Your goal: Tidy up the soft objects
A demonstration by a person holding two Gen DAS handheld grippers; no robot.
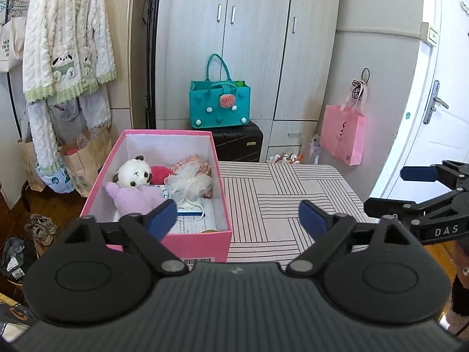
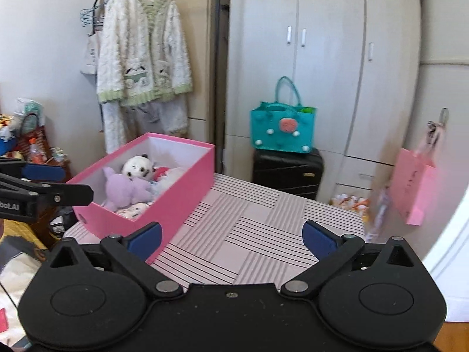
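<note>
So, far left in the left wrist view: fluffy white robe (image 1: 67, 38) on a rack, paper bags and shoes on the floor below it. Next, pink box (image 1: 164, 182) sits on the left part of the striped tabletop (image 1: 293, 193), lid off. Inside: panda plush (image 1: 135, 173) w/ purple plush (image 1: 133, 198) lying in front of it and touching it, red plush (image 1: 161, 173) behind, white mesh puff (image 1: 189, 184) to the right, papers at the box's near end. Left gripper (image 1: 238, 218) hangs over the box's near right corner, jaws spread wide, nothing btw them. Behind the tabletop, teal bag (image 1: 219, 104) stands on a black suitcase (image 1: 239, 143). Further right, pink bag (image 1: 343, 138) hangs on the wardrobe. Right gripper (image 2: 232, 239) is over bare tabletop, jaws fully apart, holding nothing.
</note>
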